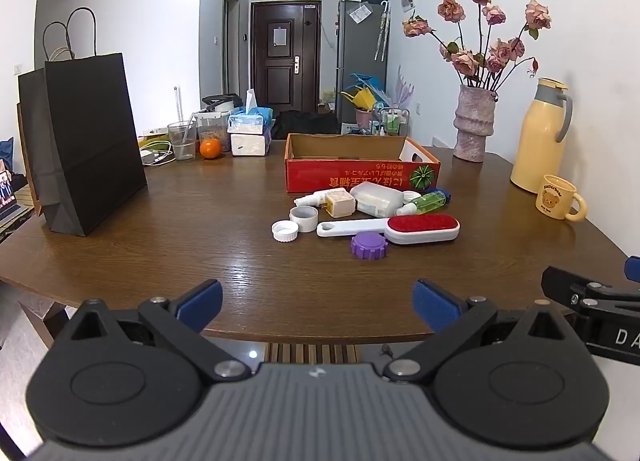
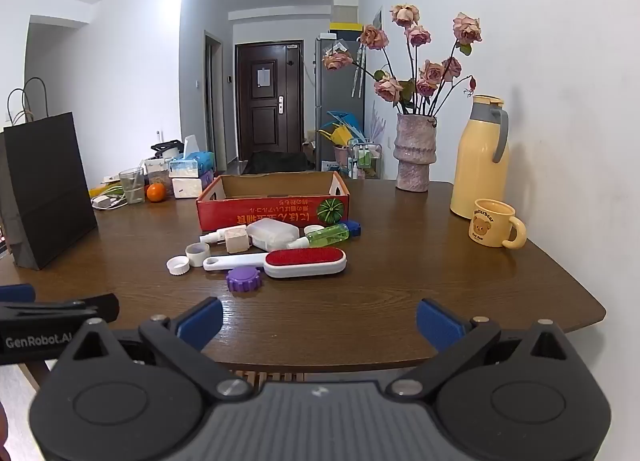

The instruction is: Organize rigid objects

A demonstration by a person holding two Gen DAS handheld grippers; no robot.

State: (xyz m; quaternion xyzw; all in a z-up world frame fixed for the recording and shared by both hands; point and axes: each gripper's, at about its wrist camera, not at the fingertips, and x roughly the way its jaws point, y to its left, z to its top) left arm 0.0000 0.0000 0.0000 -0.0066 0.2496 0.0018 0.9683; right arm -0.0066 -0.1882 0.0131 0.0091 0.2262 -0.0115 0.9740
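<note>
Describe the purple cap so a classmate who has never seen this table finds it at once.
Find the red cardboard box mid-table; loose items lie before it. Nearest the table's front edge, touching the red-faced white lint brush, sits the purple cap. It alone is purple with a ridged rim; the other caps are white.

The wooden table (image 1: pixel 200 245) is brown and glossy, with visible grain. On it, the red box (image 1: pixel 362 177) is matt cardboard. Just before the box, the lint brush (image 1: pixel 388 227) is smooth white plastic with a red velvety pad. Left of the box stands a matt black paper bag (image 1: pixel 90 141).
</note>
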